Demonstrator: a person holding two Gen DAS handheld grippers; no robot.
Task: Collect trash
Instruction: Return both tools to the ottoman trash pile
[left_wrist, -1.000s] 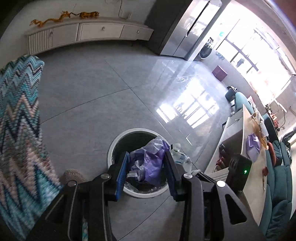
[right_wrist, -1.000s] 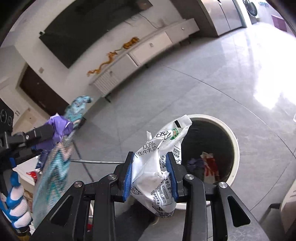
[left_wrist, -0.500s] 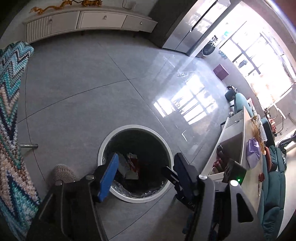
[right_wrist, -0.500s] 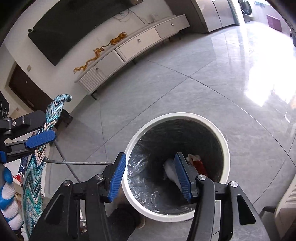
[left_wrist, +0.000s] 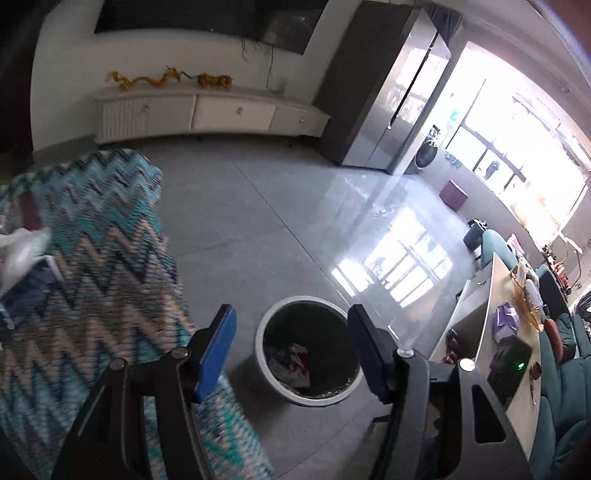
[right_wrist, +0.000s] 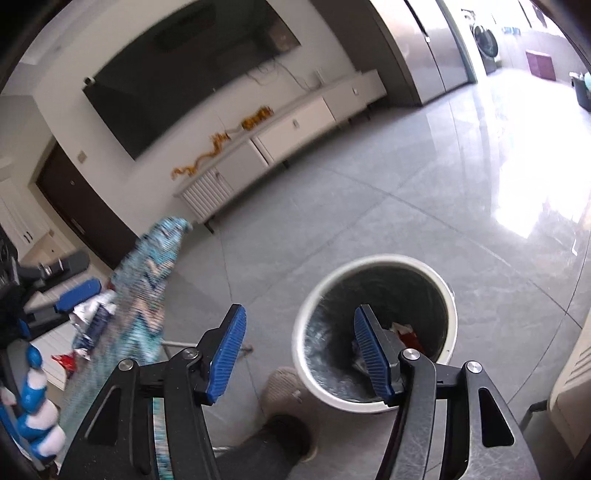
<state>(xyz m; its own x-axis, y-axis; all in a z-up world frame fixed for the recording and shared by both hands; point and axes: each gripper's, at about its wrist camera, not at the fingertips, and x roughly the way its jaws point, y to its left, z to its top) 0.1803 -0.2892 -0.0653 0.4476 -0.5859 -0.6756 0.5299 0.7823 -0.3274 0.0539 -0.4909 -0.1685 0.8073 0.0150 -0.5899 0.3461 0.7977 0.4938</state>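
Left gripper (left_wrist: 291, 349) with jaws spread wide, nothing between them! Low centre of the left wrist view sits the white bin (left_wrist: 309, 352) on the grey floor (left_wrist: 258, 229), crumpled trash (left_wrist: 291, 363) lying inside it. Right gripper (right_wrist: 299, 352) has its jaws well apart too, having just been opening, and empty; the bin (right_wrist: 375, 332) fills the lower right of its view. More wrappers (right_wrist: 90, 317) lie at the left edge on the worktop with its zigzag cloth (right_wrist: 147, 295).
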